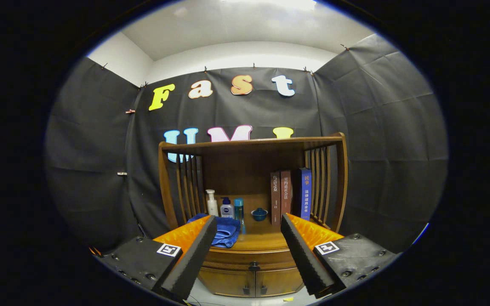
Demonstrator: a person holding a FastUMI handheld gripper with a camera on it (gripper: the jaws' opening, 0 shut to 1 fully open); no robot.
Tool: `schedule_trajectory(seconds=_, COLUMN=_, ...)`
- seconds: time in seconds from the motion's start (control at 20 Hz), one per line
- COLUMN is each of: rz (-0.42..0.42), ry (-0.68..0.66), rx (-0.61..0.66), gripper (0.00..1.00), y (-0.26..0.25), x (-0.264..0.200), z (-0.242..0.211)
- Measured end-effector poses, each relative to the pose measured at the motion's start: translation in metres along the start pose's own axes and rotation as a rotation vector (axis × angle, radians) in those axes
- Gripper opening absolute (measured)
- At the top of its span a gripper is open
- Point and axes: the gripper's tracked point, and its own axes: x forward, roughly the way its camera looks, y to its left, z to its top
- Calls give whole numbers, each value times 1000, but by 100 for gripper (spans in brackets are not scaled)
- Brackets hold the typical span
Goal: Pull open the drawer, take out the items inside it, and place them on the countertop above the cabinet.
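A brown wooden cabinet (249, 280) stands ahead of me, beyond the fingers. Its drawer front (245, 258) with a dark knob (253, 267) looks shut, just under the countertop (262, 242). Two small doors sit below the drawer. My gripper (249, 225) is held off from the cabinet, open, with nothing between its fingers. A folded blue cloth (226, 233) lies on the countertop, partly behind the left finger (194, 255). What is inside the drawer is hidden.
A slatted wooden shelf frame (253, 144) rises over the countertop. At its back stand a white pump bottle (212, 203), a small dark-blue bottle (227, 208), a teal bottle (239, 210), a small blue bowl (259, 213) and three upright books (291, 195).
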Motion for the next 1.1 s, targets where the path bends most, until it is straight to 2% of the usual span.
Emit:
schedule_trajectory(seconds=0.15, rz=3, ry=24, rx=-5, gripper=99, y=0, x=17, z=-29)
schedule_trajectory(seconds=0.5, rz=7, ry=183, rx=17, gripper=99, y=-3, x=60, z=-134)
schedule_trajectory(seconds=0.95, rz=-22, ry=350, rx=29, gripper=99, y=-12, x=119, z=-278)
schedule_trajectory(seconds=1.1, rz=-45, ry=386, rx=41, gripper=96, y=-17, x=134, z=-306)
